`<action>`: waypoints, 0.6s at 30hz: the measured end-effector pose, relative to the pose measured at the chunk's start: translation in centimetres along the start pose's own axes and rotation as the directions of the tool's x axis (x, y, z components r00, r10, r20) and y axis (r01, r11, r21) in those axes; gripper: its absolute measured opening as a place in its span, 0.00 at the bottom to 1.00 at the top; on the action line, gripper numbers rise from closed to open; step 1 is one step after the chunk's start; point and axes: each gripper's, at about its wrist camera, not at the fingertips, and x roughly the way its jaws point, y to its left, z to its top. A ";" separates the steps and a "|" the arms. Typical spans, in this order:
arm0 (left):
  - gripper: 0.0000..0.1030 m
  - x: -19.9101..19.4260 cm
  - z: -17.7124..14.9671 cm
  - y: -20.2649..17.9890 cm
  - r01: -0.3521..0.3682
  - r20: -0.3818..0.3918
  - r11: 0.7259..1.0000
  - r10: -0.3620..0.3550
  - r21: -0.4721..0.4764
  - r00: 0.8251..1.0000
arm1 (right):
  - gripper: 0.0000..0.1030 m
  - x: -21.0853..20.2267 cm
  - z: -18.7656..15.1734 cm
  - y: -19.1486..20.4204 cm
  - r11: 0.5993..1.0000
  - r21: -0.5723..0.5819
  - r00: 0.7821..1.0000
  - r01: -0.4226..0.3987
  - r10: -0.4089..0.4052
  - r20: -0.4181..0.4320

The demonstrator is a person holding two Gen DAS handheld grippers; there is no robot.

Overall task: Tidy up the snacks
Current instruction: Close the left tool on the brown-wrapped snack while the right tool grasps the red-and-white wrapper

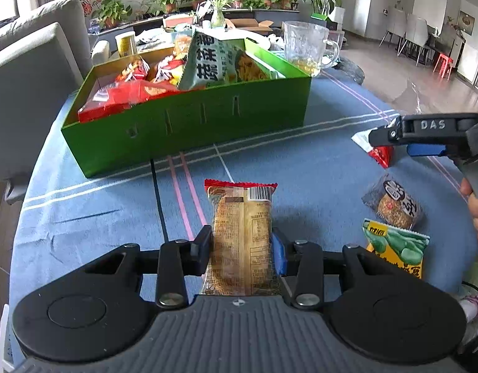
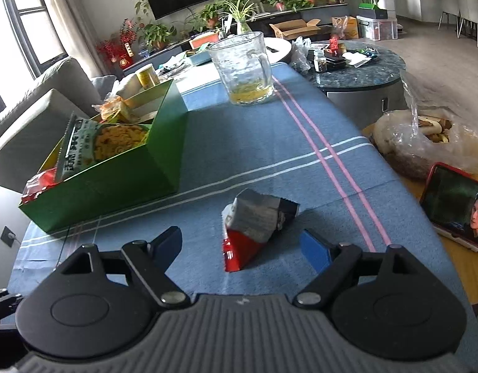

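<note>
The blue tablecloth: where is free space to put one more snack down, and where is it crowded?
The tablecloth is bare between the green box, the glass mug and the red-and-silver packet. Another bare strip lies in front of the box, left of the pink stripes. The green box itself is crowded, and so is the corner near the round cake packet and green-yellow packet.

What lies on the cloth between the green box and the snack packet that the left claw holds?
Nothing lies there. In the left wrist view, only bare blue striped cloth separates the green box from the packet in the left claw.
</note>
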 end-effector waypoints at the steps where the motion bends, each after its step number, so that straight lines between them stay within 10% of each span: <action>1: 0.35 -0.2 0.1 0.1 -0.001 0.003 1.000 0.001 -0.001 1.000 | 0.65 0.1 0.0 0.0 1.000 -0.005 1.000 0.006 -0.006 0.003; 18: 0.35 0.1 1.1 0.9 0.002 0.013 0.999 -0.002 -0.041 1.000 | 0.65 1.8 -0.1 0.4 0.998 -0.050 0.998 0.046 -0.044 0.050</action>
